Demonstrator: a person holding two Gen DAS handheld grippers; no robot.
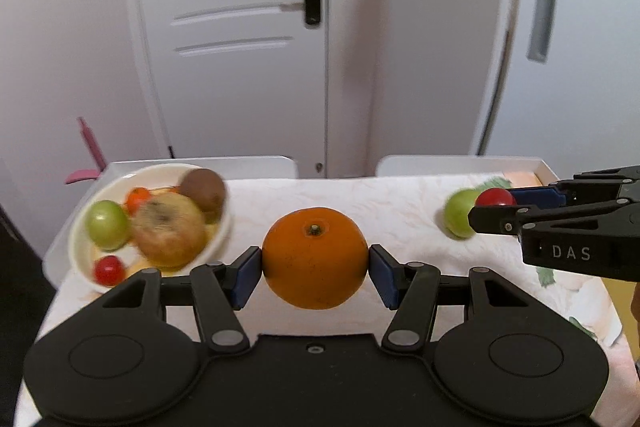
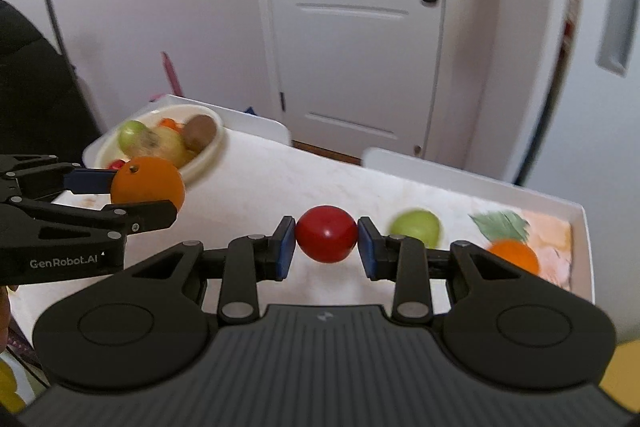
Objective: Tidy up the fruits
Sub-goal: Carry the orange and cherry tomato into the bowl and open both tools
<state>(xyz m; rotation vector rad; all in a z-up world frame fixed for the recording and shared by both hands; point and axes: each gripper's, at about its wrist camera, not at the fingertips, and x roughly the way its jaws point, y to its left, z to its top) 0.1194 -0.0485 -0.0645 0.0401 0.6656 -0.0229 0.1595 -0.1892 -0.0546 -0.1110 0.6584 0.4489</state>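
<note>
My left gripper (image 1: 315, 269) is shut on a large orange (image 1: 315, 258) and holds it above the table, right of the white bowl (image 1: 80, 259). The bowl holds a green fruit (image 1: 107, 225), a yellow apple (image 1: 168, 229), a brown kiwi (image 1: 203, 189), a small red fruit (image 1: 108, 269) and a small orange fruit (image 1: 138, 198). My right gripper (image 2: 326, 245) is shut on a small red tomato (image 2: 326, 233), held above the table. In the left wrist view it enters from the right (image 1: 490, 205). A green fruit (image 2: 415, 227) and a small orange fruit (image 2: 514, 255) lie on the table beyond it.
The table carries a white patterned cloth (image 1: 400, 203) with raised white edges (image 2: 520, 191). A white door (image 1: 240, 27) and walls stand behind. A pink object (image 1: 86, 155) stands beyond the table's far left corner.
</note>
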